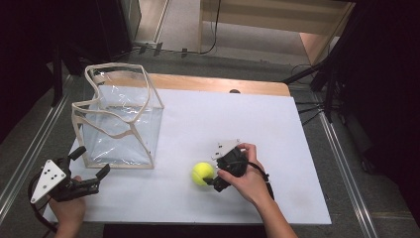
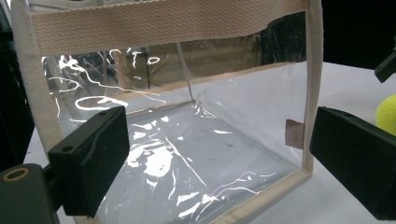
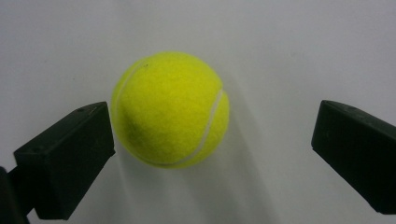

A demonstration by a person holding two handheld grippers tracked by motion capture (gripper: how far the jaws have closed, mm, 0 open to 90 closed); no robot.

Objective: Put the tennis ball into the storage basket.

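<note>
A yellow tennis ball (image 1: 202,173) lies on the white tabletop (image 1: 233,119), right of centre near the front. My right gripper (image 1: 214,172) is just to its right, held in a hand. In the right gripper view the ball (image 3: 170,109) sits between the spread jaws of that gripper (image 3: 212,154), close against the left one and well apart from the right one. A clear plastic bag (image 1: 119,119) with beige webbing trim stands open-topped at the left. My left gripper (image 1: 91,161) is open at the bag's front left corner and faces the bag's clear wall (image 2: 187,140), with nothing between its jaws.
The table's wooden far edge (image 1: 218,84) shows behind the white top. Metal rails (image 1: 341,163) run along both sides, and dark stands and cables crowd the floor beyond. In the left gripper view the ball (image 2: 387,114) peeks in at the right edge.
</note>
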